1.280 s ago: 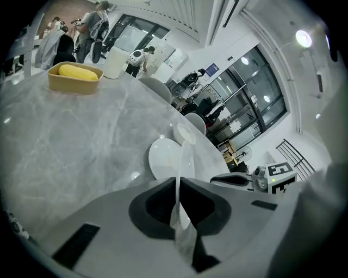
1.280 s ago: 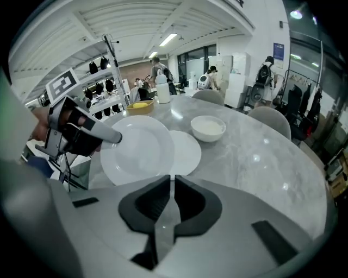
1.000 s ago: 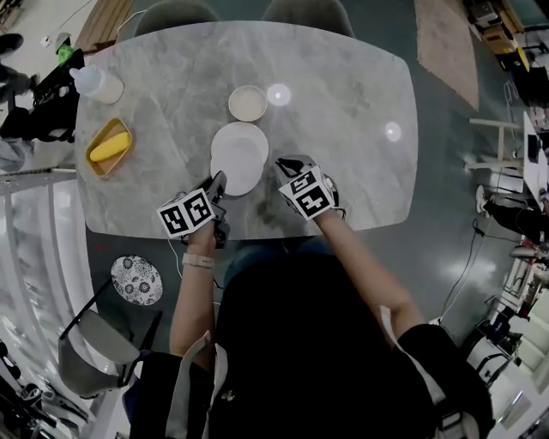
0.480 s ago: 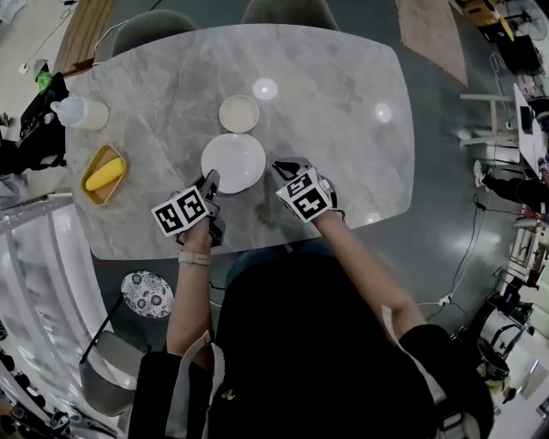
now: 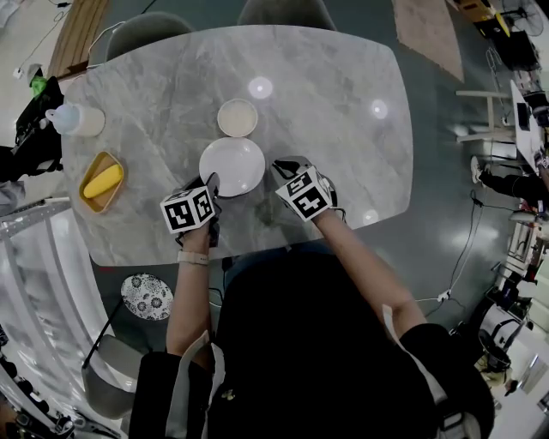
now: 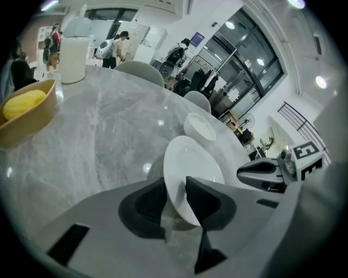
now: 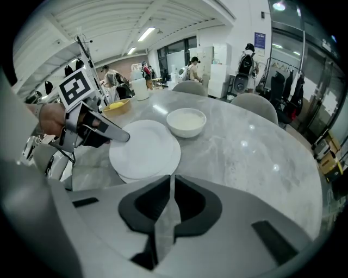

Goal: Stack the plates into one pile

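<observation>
Bench [image 5: 343,171]: pale grey marble, darker grey veining, glossy light spots. Plates [image 5: 232,165]: plain white, no print. Bowl [image 5: 238,117]: off-white, cream inside. Tray [image 6: 32,117]: ochre-tan, with a bright yellow item [image 5: 103,180] in it. Bottle [image 5: 79,121]: milky white. Round disc [image 5: 147,296] below the bench edge: black-and-white floral pattern. Floor [image 5: 446,171]: dark grey-green, shiny. Rug [image 5: 429,34]: mottled tan. Chairs [image 5: 274,13]: grey. Person's top [image 5: 317,343]: black.
</observation>
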Available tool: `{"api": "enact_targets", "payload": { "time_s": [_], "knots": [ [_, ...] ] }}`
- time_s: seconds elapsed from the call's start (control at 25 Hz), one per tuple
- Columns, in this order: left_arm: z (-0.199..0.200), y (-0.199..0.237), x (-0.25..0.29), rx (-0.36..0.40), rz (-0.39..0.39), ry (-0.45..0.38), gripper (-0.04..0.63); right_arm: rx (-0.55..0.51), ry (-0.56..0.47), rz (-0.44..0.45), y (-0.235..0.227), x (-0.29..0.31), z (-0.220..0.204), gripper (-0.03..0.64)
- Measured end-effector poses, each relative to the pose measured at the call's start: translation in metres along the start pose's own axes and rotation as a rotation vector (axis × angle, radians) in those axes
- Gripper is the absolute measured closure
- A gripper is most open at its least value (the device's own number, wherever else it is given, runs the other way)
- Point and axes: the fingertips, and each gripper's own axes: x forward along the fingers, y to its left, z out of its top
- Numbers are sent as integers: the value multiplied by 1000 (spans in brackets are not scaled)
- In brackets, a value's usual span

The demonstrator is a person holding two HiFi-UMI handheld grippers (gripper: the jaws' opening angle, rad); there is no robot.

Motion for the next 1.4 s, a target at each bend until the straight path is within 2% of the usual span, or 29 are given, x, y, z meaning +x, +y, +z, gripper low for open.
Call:
{"api": "enact_targets", "payload": {
  "time_s": [0.16,0.28,0.48,0.68,0.88,1.2,1.4],
  "knots": [
    [-8,2,6,90,43,48,455,0,5,2,0,2,-1,583],
    [-12,3,9,120,70,56,434,0,5,1,-1,3,-1,583],
    [-10,-6,11,132,74,43,420,0,5,1,-1,1,1,583],
    [-4,-10,16,148,73,25,375,2,2,-3,-2,2,1,583],
    [-1,-16,17,109,35,-7,330,14,-9,-16,-7,-3,1,583],
    [3,-18,6,160,77,-18,328,9,-22,-13,-6,-12,-3,583],
    [2,-27,-3,189,87,-22,330,26,-78,2,-4,-26,5,583]
  ]
}}
